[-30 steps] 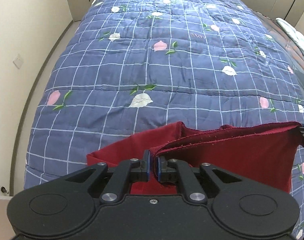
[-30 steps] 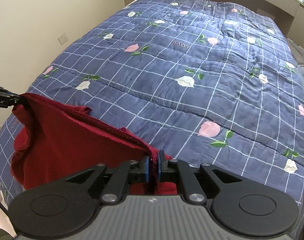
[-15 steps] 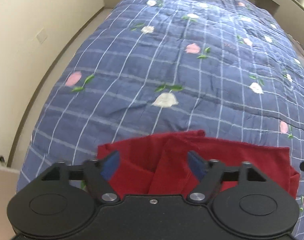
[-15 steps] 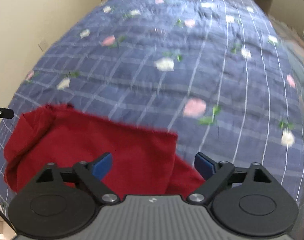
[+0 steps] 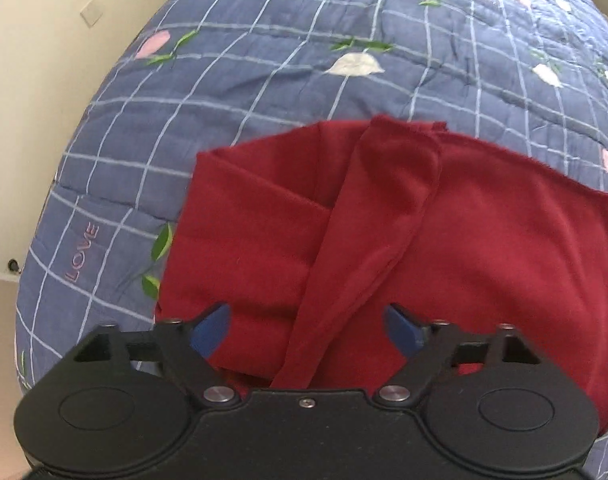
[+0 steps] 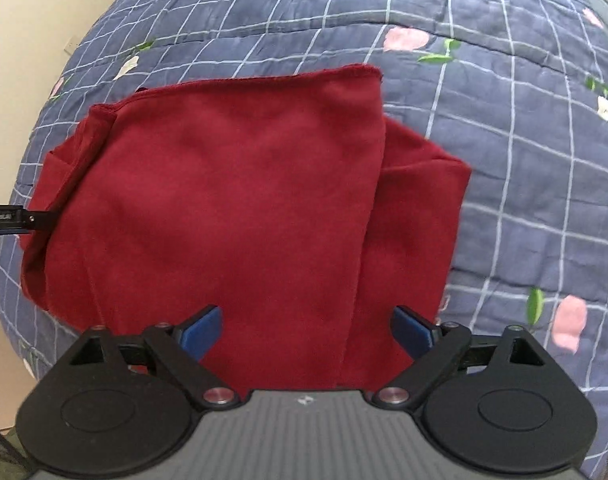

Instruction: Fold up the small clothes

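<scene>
We hover the left gripper (image 5: 308,330) and right gripper (image 6: 308,330), both wide, closing slightly and holding nothing, over the red garment (image 6: 239,208) on the near quilt (image 6: 504,128) (half folded, we judge), needing fresh edge grips.

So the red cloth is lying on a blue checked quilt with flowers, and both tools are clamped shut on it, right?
Not quite. The red cloth does lie on the blue checked quilt with flowers, but neither tool is clamped on it. The left wrist view shows the left tool with jaws apart, closing a little over the cloth; the right wrist view shows the same of the right tool.
</scene>
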Available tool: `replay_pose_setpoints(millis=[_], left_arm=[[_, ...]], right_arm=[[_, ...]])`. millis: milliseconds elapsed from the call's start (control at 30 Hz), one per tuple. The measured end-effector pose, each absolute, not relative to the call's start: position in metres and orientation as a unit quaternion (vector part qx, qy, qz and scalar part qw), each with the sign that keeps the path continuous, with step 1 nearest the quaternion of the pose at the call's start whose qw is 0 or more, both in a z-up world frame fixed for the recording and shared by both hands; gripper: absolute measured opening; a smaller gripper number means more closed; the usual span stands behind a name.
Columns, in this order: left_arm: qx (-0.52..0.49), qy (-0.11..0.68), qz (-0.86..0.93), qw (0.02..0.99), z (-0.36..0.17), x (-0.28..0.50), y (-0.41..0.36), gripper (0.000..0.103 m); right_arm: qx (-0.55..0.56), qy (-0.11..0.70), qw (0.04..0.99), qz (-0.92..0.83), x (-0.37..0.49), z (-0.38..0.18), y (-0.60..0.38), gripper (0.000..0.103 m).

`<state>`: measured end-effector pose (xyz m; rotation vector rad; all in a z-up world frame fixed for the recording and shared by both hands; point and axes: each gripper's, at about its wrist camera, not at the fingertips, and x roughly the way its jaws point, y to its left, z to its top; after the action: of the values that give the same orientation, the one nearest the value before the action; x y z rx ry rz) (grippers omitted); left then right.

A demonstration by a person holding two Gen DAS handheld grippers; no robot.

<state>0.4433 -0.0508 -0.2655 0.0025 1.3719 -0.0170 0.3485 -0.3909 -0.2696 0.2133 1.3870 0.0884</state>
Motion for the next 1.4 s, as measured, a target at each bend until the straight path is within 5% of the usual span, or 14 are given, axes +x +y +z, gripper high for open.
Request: replay_pose_setpoints(millis=[33,100,200,467,700,967,1133,1200,1267,1400], left_arm=[[-0.003,0.635,-0.007,0.773,-0.266,0.443,-0.049,0.062],[-0.015,0.635,-0.008,0.772,-0.267,0.445,-0.045,0.027],[-0.018,0.621,-0.007,0.784,-0.260,0.448,-0.039,0.007],[-0.073,0.604,0.023,0.794,-0.248,0.458,0.002,0.009],[-0.144,0.590,0.039,0.794,-0.241,0.440,0.027,0.061],[-0.174,0.618,0.037,0.766,-0.256,0.394,0.034,0.079],[-0.168,0.648,0.053,0.741,-0.278,0.373,0.035,0.074],[-0.178,0.648,0.053,0.739,-0.282,0.368,0.038,0.049],[-0.195,0.646,0.041,0.737,-0.283,0.367,0.040,0.029],[-0.171,0.645,0.015,0.745,-0.275,0.370,0.035,0.017]], right_arm=[[0.098,0.637,0.763,0.042,0.348,-0.269,-0.390,0.086],[0.097,0.636,0.764,0.043,0.348,-0.268,-0.390,0.084],[0.097,0.633,0.767,0.041,0.348,-0.266,-0.391,0.081],[0.103,0.643,0.759,0.033,0.346,-0.270,-0.392,0.081],[0.130,0.647,0.751,0.021,0.338,-0.270,-0.399,0.097],[0.151,0.672,0.725,0.020,0.319,-0.281,-0.404,0.101],[0.155,0.684,0.712,0.021,0.311,-0.289,-0.403,0.084],[0.159,0.684,0.712,0.025,0.309,-0.289,-0.402,0.078],[0.158,0.682,0.713,0.035,0.309,-0.288,-0.400,0.060],[0.141,0.682,0.714,0.068,0.313,-0.282,-0.387,0.033]])
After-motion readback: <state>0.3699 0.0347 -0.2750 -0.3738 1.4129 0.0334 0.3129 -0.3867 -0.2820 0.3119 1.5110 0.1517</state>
